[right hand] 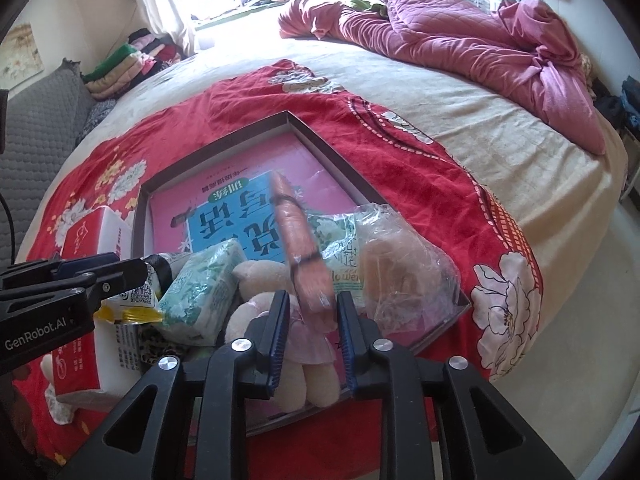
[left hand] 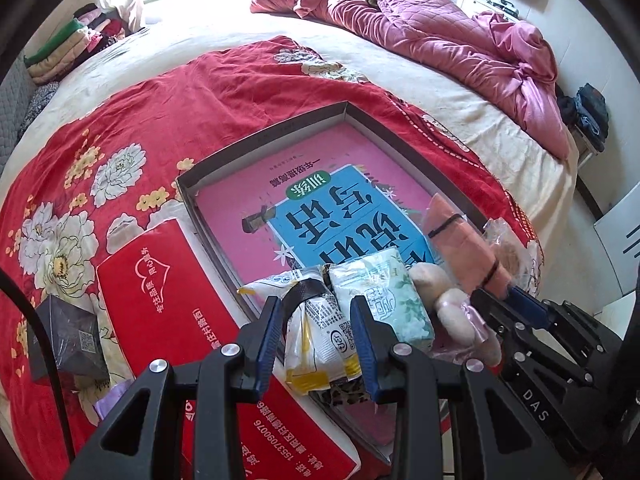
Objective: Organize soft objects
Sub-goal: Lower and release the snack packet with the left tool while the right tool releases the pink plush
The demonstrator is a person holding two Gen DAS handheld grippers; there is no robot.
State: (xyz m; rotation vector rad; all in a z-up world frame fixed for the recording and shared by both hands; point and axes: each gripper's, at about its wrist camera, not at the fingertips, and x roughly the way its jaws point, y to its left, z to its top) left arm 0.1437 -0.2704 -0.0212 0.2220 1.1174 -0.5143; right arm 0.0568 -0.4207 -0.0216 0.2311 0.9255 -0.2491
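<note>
A shallow cardboard tray (left hand: pixel 256 136) with a pink and blue book in it lies on a red floral blanket. My left gripper (left hand: pixel 316 316) is shut on a white and yellow packet bundle (left hand: pixel 320 340) bound with black tape, at the tray's near edge. My right gripper (right hand: pixel 312 312) is shut on the near end of a rolled orange cloth (right hand: pixel 300 240) tied with black bands; it tilts up over the tray. A green tissue pack (right hand: pixel 204 288), a beige plush toy (right hand: pixel 260 276) and a crumpled clear bag (right hand: pixel 400 264) lie in the tray's near end.
A red tissue box (left hand: pixel 160 288) and a dark grey box (left hand: pixel 68 336) lie left of the tray. A pink quilt (left hand: pixel 440 36) is bunched at the far right of the bed. Folded clothes (right hand: pixel 128 60) are stacked at the far left.
</note>
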